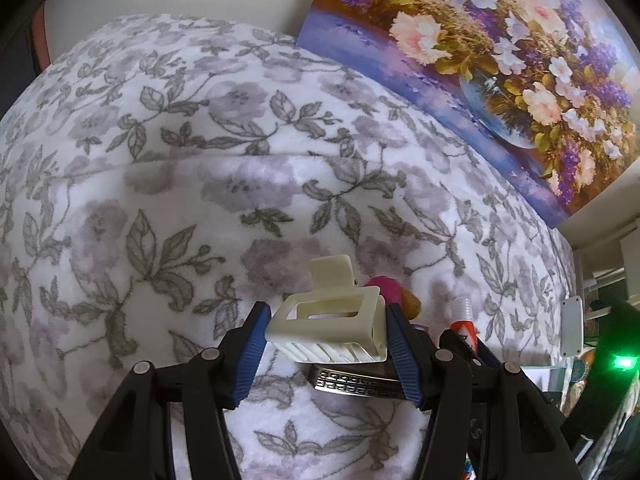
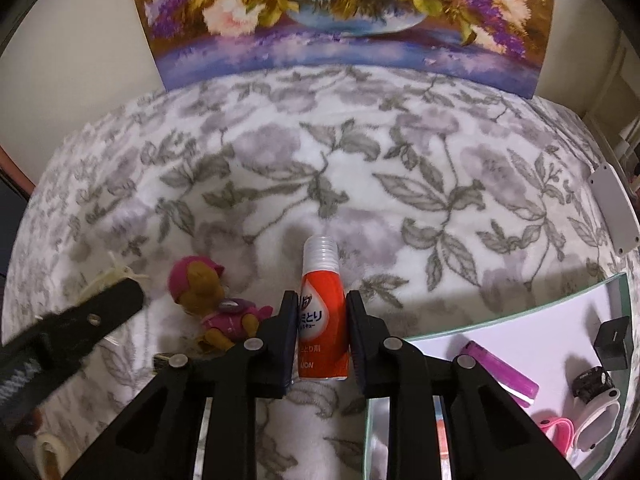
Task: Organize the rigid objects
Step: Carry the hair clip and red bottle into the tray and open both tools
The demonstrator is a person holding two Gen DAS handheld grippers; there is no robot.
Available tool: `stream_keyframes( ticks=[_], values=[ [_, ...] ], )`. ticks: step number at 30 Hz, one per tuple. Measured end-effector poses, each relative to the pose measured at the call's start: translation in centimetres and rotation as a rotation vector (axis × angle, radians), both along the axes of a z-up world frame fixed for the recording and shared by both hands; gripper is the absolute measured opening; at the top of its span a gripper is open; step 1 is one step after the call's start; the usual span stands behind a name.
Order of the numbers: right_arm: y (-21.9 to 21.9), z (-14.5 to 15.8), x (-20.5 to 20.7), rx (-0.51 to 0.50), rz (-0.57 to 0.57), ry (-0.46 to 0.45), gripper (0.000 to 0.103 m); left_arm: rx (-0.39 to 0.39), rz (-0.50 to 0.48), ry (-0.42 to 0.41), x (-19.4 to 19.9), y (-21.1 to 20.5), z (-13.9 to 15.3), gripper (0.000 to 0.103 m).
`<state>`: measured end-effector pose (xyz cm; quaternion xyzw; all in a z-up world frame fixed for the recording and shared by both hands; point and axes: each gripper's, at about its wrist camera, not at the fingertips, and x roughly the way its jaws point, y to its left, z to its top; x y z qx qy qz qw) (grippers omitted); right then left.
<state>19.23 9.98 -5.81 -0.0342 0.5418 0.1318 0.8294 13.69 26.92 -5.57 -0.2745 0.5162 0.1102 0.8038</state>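
My left gripper is shut on a cream hair claw clip, pinched between its blue pads above a floral blanket. Under the clip lies a dark flat object with a silver key-pattern edge. My right gripper is shut on an orange bottle with a clear cap. Whether the bottle touches the blanket cannot be told. A pink and brown toy pup lies left of the bottle. One finger of the left gripper shows at the far left of the right wrist view.
A glass-rimmed tray at the lower right holds a purple lighter, a black cube, a dark ring and a white and pink band. A white flat device lies near the blanket's right edge. A flower painting leans against the wall.
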Motion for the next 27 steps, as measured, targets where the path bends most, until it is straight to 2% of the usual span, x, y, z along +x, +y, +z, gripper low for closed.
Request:
stream_keyframes(
  ticks=[7, 14, 21, 27],
  values=[
    [-2.3, 2.7, -0.6, 0.032, -0.032, -0.023, 0.025, 0.011, -0.024, -0.025, 0.1, -1.6, 1.6, 0.061],
    [-8.1, 2.8, -0.2, 0.004, -0.158, 0.023, 0.025, 0.018, -0.072, -0.053, 0.4, -4.5, 3.3, 0.061],
    [-14.5, 3.6, -0.8, 0.009, -0.301, 0.066, 0.025, 0.019, -0.168, -0.071, 0.5, -9.5, 4.6, 0.061],
    [-18.6, 4.4, -1.5, 0.024, -0.380, 0.078, 0.025, 0.060, -0.268, -0.077, 0.6, -14.4, 5.5, 0.061]
  ],
)
